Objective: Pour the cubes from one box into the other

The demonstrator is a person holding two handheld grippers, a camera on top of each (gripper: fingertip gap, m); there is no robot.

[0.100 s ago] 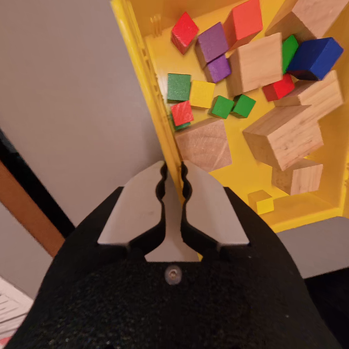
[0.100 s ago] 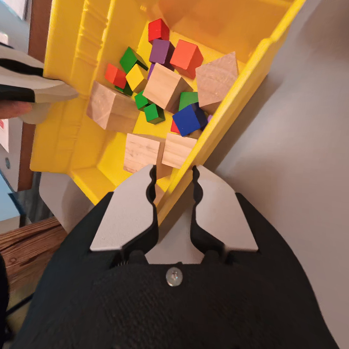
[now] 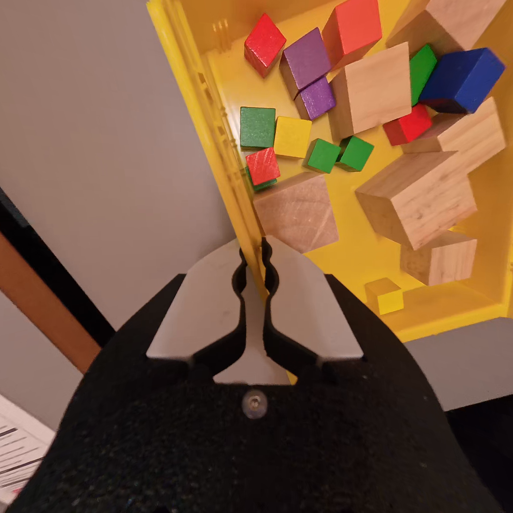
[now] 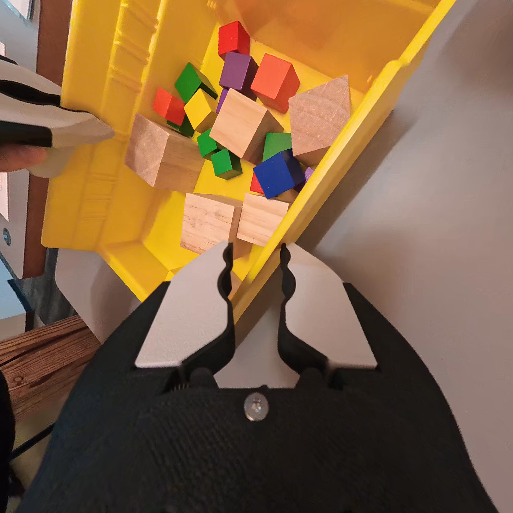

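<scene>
The left gripper [image 3: 251, 244], at lower centre of the left wrist view, has its 2 fingers drawn almost together, pinching the thin side wall of the yellow plastic box [image 3: 327, 311]; 1 finger sits outside the wall, the other inside. Just past the inner fingertip lies a large plain wooden cube [image 3: 298, 212], touching the wall. Beyond it, toward the top of the frame, small cubes cluster: a red one [image 3: 263, 165] over a green one, a dark green cube [image 3: 257, 127], a yellow cube [image 3: 292, 136] and 2 bright green cubes [image 3: 322, 155]. Farther up are 2 purple cubes [image 3: 306, 59], a red cube [image 3: 265, 41] and an orange-red cube [image 3: 355, 27]. At upper right a blue cube [image 3: 469, 77] rests among more plain wooden cubes. A small yellow cube [image 3: 387, 298] sits alone in the lower right corner of the box.

In the right wrist view the right gripper [image 4: 254, 245] straddles the opposite rim of the same box [image 4: 341, 155]. Its fingers stand wider apart, and only the outer tip seems to meet the rim; a real grip cannot be confirmed. The left gripper [image 4: 108, 130] enters from the left edge, on the far wall. Grey tabletop [image 4: 430, 249] fills the right side.
</scene>
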